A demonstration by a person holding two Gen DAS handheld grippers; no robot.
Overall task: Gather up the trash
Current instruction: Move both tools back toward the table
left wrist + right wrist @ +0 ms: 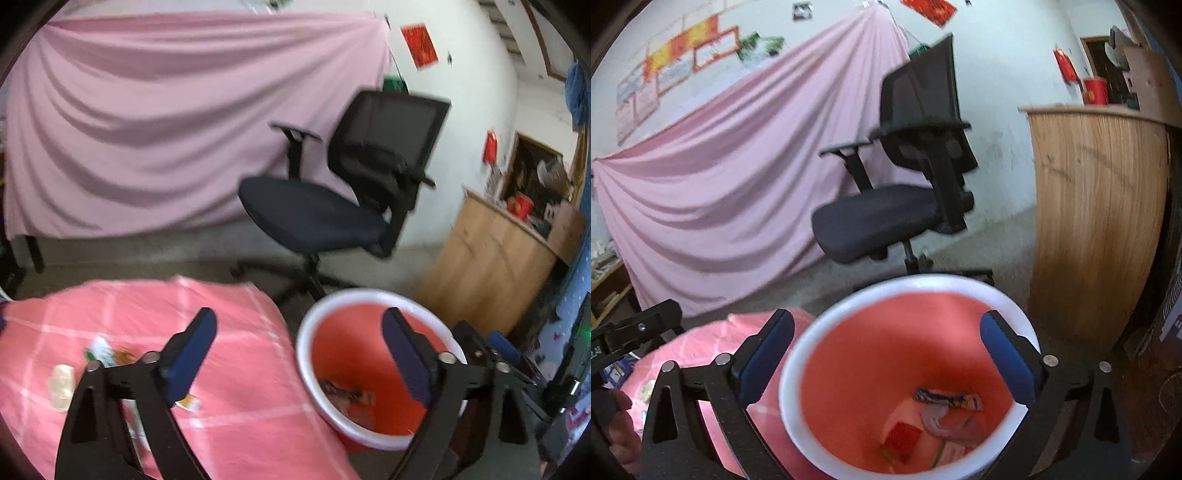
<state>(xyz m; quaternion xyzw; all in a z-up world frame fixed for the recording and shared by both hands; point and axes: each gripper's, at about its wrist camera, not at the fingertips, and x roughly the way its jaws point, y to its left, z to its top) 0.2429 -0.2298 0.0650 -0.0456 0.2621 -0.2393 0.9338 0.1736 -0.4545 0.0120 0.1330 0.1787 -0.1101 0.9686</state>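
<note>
Both grippers stand wide open with nothing between their pads. The left gripper hangs over the gap between the pink tablecloth and the red bin; the right gripper hangs right above that bin, and the white rim fills the lower middle of its view.

Several wrappers lie on the bottom of the bin, so the step in hand seems to be the drop into it, and the open, empty pads suggest it is finished.

Some trash is left on the cloth: a green and white packet and a pale wrapper lie in the lower left of the left view, beside the left finger and well apart from the bin. The next move probably calls for a swing back to the left, a descent to one of these pieces, and a closing on it.
</note>
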